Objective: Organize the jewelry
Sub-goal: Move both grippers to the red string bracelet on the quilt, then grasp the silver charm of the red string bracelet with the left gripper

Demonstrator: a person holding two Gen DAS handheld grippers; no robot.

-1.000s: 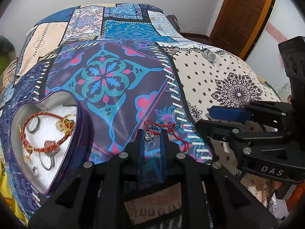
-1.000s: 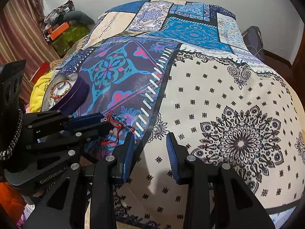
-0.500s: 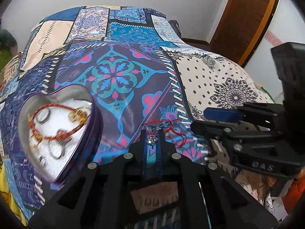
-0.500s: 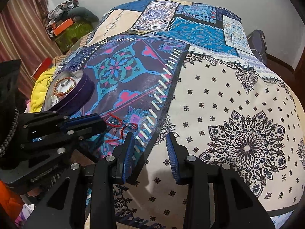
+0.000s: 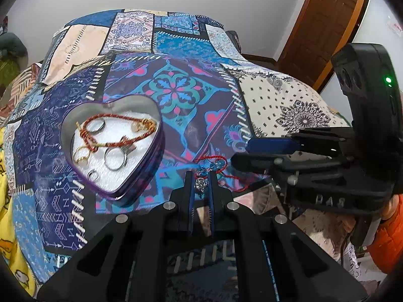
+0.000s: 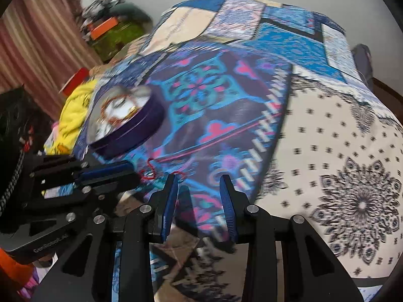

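Note:
My left gripper is shut on the silver charm of a red cord bracelet, whose cord trails onto the bedspread just ahead. A purple heart-shaped tin lies to the left of it, lined in white. It holds a red-and-gold bracelet and several rings. My right gripper stands open over the quilt with nothing between its fingers. It is close on the right of the left gripper. The right wrist view is blurred; the tin and the red cord still show.
A patchwork bedspread covers the bed. A yellow cloth and a pile of things lie off its left side. A wooden door stands at the back right. An orange sleeve shows behind the right gripper.
The left gripper's jaws closed on the bracelet's charm and carried it left toward the heart tin, which now sits nearer the view's middle. The right gripper followed leftward, still open.

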